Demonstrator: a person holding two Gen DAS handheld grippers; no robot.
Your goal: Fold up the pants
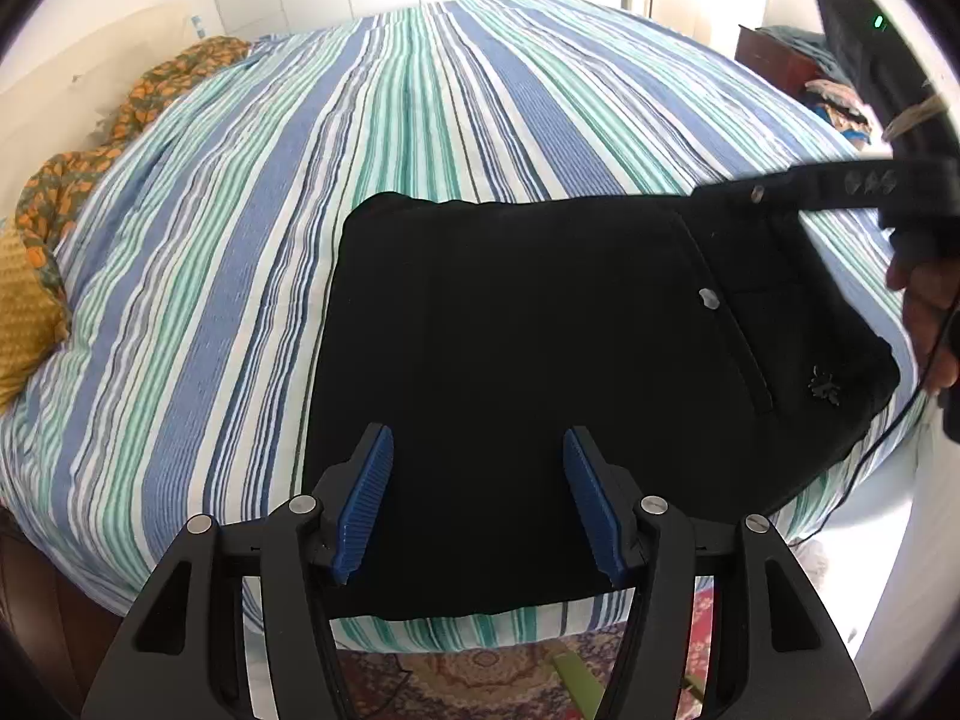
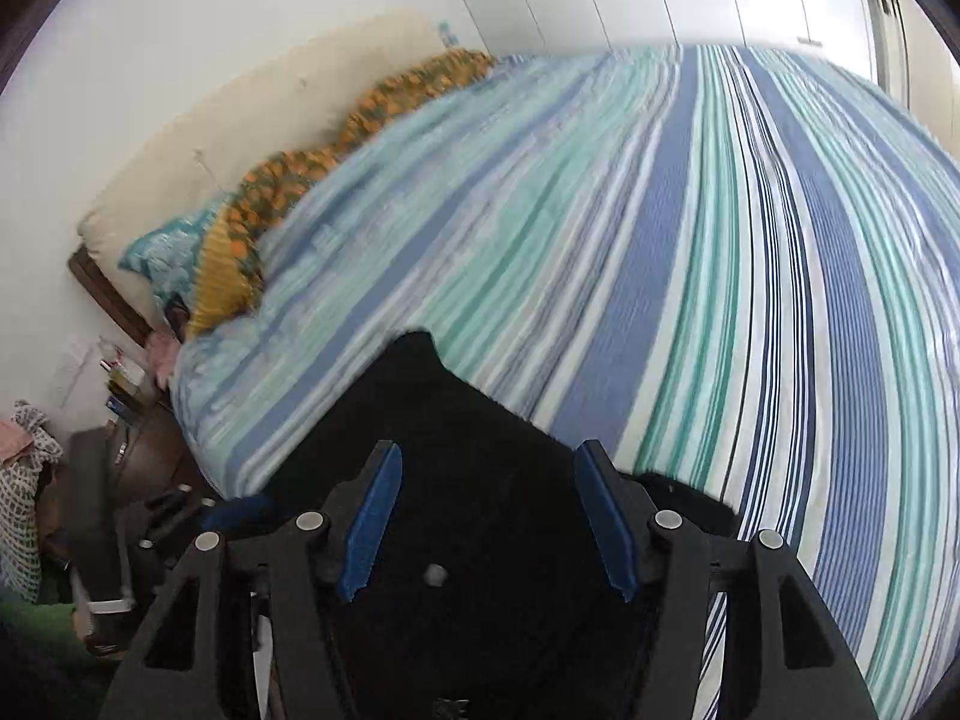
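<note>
Black pants [image 1: 540,330] lie folded in a flat block at the near edge of the striped bed [image 1: 420,120], with a silver button [image 1: 709,298] showing near the waist on the right. My left gripper [image 1: 478,431] hovers open over the near part of the pants, with nothing pinched between its blue pads. My right gripper [image 2: 489,446] is open too, over the black pants [image 2: 456,420], and the button [image 2: 434,574] shows below its fingers. In the left wrist view a black finger [image 1: 780,183] of the right gripper reaches over the waist corner, held by a hand [image 1: 930,312].
Orange and yellow pillows [image 1: 24,300] line the bed's left side by the headboard [image 2: 240,120]. A patterned rug [image 1: 480,678] covers the floor below the bed edge. A wooden cabinet [image 1: 774,54] stands at the far right. Clutter [image 2: 120,480] sits beside the bed.
</note>
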